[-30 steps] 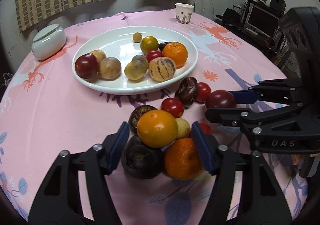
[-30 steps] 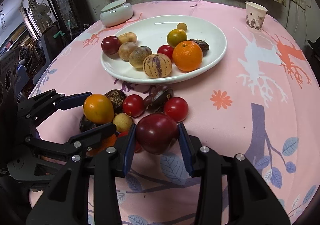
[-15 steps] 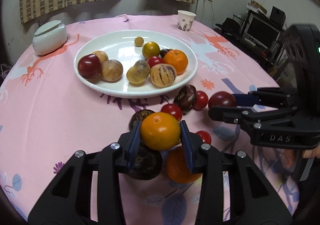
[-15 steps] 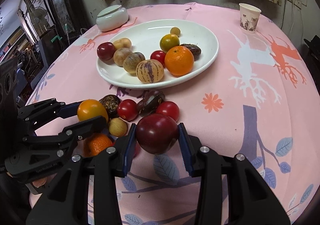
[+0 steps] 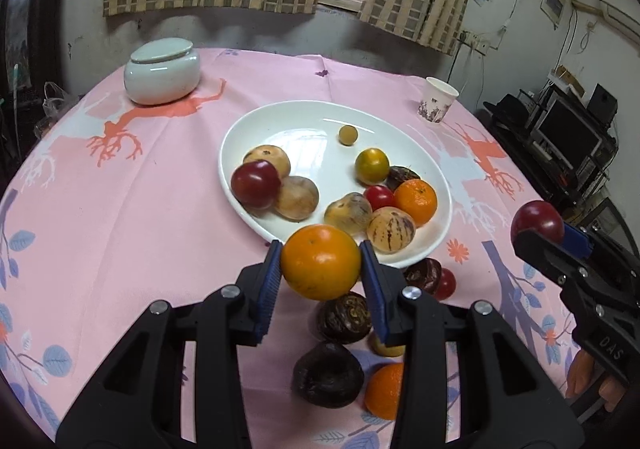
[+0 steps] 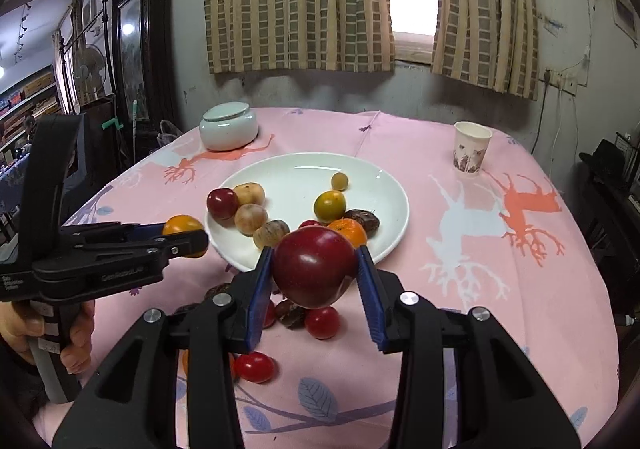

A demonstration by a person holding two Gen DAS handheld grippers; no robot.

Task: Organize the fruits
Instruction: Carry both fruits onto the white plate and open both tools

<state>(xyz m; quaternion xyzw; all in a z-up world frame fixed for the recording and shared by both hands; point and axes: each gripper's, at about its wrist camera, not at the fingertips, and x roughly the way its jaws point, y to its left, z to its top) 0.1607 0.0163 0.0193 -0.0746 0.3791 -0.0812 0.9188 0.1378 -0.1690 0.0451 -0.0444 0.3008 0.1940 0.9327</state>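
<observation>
My left gripper (image 5: 320, 273) is shut on an orange (image 5: 320, 262) and holds it above the table, just in front of the white plate (image 5: 400, 121). My right gripper (image 6: 315, 279) is shut on a dark red plum (image 6: 314, 267), also lifted near the plate's front rim (image 6: 394, 209). The plate holds several fruits: a red plum (image 5: 255, 185), brownish fruits, a striped melon-like fruit (image 5: 390, 229), an orange (image 5: 415, 201). Loose fruits lie on the pink cloth below the grippers: dark passion fruits (image 5: 327, 375), an orange (image 5: 384, 391), small red tomatoes (image 6: 254, 367).
A pale lidded ceramic jar (image 5: 162, 71) stands at the table's back left. A paper cup (image 5: 438, 105) stands at the back right. Shelves with electronics (image 5: 572, 129) stand beyond the right table edge. Curtains and a window are behind.
Both grippers have risen from the pile with their fruits and moved towards the plate. The left gripper closed on the orange a second ago.
</observation>
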